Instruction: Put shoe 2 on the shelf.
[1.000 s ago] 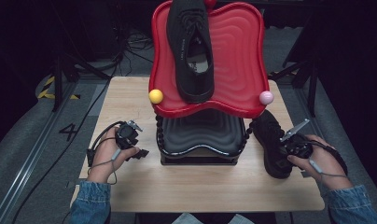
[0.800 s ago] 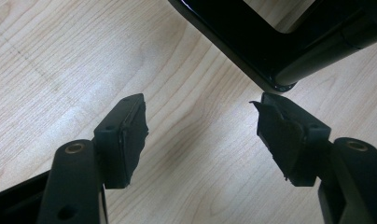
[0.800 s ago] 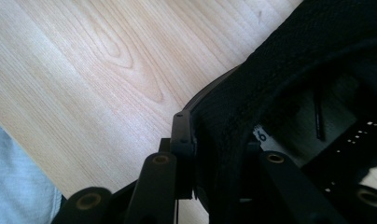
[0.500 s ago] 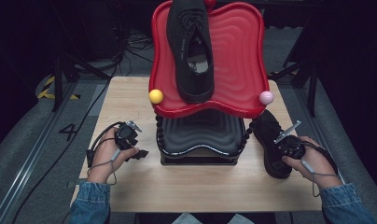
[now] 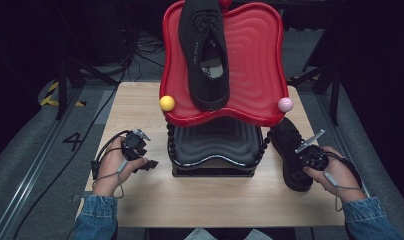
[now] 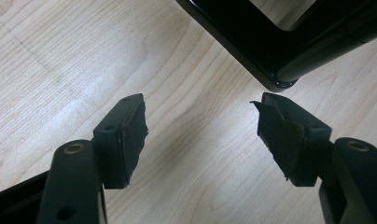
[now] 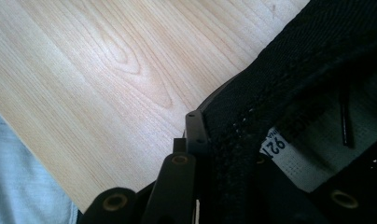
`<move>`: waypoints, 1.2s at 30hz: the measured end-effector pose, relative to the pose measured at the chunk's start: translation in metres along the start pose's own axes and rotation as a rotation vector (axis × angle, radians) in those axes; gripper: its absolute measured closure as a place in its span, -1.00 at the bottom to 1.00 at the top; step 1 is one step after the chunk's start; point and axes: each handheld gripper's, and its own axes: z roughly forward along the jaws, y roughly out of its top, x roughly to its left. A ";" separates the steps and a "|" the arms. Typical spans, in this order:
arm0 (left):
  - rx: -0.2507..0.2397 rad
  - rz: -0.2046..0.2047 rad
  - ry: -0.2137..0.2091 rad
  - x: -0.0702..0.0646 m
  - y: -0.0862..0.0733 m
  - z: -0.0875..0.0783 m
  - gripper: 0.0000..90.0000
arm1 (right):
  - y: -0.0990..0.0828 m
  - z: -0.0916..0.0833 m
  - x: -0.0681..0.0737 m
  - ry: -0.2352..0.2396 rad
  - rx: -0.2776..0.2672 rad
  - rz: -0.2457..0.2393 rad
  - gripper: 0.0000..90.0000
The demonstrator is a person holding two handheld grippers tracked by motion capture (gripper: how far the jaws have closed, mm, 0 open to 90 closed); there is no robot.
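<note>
Near the right edge of the light wooden tabletop (image 5: 140,210), the right gripper (image 5: 310,159) has just clenched its fingers on the heel rim of the black cloth shoe (image 5: 289,152) lying there. Its twin black shoe (image 5: 205,50) already sits on the red wavy plastic tray (image 5: 255,65). This one probably goes up next. The left gripper (image 5: 140,157) waits with fingers released.

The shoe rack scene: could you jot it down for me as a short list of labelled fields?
Setting: wooden table with a two-tier rack
Top tier: red tray holding one black shoe
Lower tier: black tray, bare
On table: second black shoe, right of the rack
Right gripper: jaws have just been closing, clamped on that shoe's collar
Left gripper: open over bare wood
Rack knobs: yellow ball, pink ball
</note>
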 end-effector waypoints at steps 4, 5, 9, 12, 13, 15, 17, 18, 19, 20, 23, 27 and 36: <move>-0.001 -0.010 -0.001 0.001 -0.002 0.000 -0.26 | 0.001 -0.001 0.000 -0.004 0.000 0.002 0.96; -0.001 -0.013 -0.003 0.001 -0.002 -0.001 -0.26 | 0.001 -0.002 0.001 -0.006 0.000 0.001 0.96; -0.008 -0.009 0.008 0.002 -0.003 -0.003 -0.26 | 0.003 -0.011 0.002 0.002 -0.025 0.003 0.96; -0.011 -0.022 0.001 0.002 -0.005 -0.005 -0.26 | 0.006 -0.022 0.005 0.003 -0.037 0.008 0.95; -0.015 -0.019 0.002 0.002 -0.005 -0.005 -0.26 | 0.007 -0.026 0.006 0.000 -0.039 0.008 0.95; -0.012 -0.023 0.000 0.002 -0.005 -0.005 -0.26 | 0.008 -0.034 0.007 -0.007 -0.048 0.009 0.95; -0.011 -0.022 0.001 0.002 -0.006 -0.006 -0.26 | 0.010 -0.041 0.009 -0.012 -0.059 0.007 0.95; -0.012 -0.024 0.001 0.002 -0.006 -0.006 -0.26 | 0.011 -0.046 0.009 -0.011 -0.064 0.006 0.95; -0.011 -0.023 0.001 0.002 -0.006 -0.006 -0.26 | 0.012 -0.050 0.010 -0.011 -0.070 0.005 0.95; -0.012 -0.024 0.001 0.002 -0.006 -0.006 -0.26 | 0.014 -0.054 0.011 -0.009 -0.076 0.004 0.95; -0.012 -0.027 -0.001 0.002 -0.006 -0.006 -0.27 | 0.018 -0.068 0.015 -0.012 -0.082 -0.007 0.93; -0.010 -0.034 0.000 0.002 -0.007 -0.006 -0.27 | 0.024 -0.084 0.019 -0.025 -0.086 -0.015 0.92; -0.015 -0.030 0.000 0.003 -0.008 -0.007 -0.27 | 0.031 -0.118 0.027 -0.032 -0.105 -0.022 0.91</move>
